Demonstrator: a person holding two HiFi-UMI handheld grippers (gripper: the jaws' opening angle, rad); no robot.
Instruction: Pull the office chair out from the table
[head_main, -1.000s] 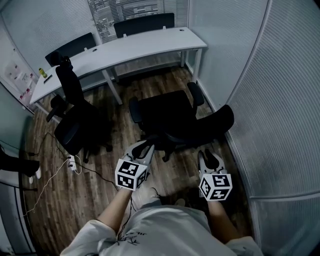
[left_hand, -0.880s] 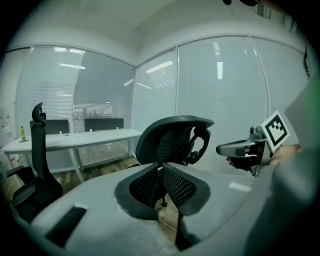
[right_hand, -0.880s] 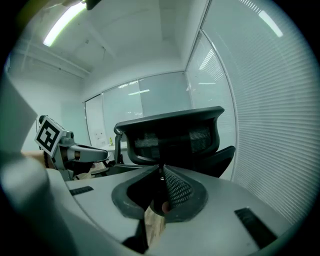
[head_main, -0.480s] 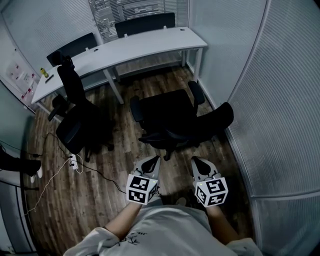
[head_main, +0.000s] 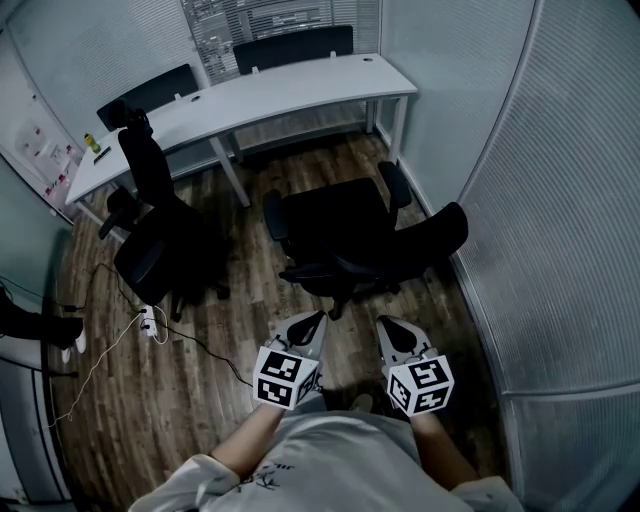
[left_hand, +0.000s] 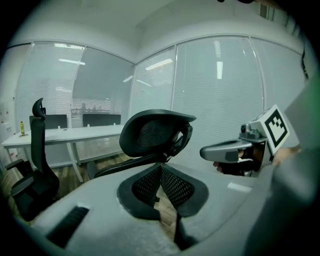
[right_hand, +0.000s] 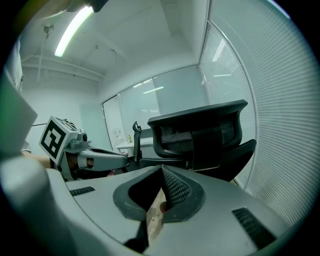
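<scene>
Grey-bodied, the left gripper (head_main: 313, 321) and the right gripper (head_main: 389, 326) hang side by side close to the person's front, both pointing at the chair and touching nothing. Each has its jaws pressed together, with only floor showing past the tips (nothing is pinched in either one). That suits hands that have no hold on the chair at this point.

Just beyond them the office chair (head_main: 340, 222) stands on the wood floor (head_main: 250, 310), its seat turned toward the table and its backrest leaning toward the ribbed wall (head_main: 560, 250) on the right. It sits well apart from the white table (head_main: 285, 88), so I judge the pull-out essentially done. A second black chair (head_main: 160, 250) stands to the left, nearer the table's left end.
</scene>
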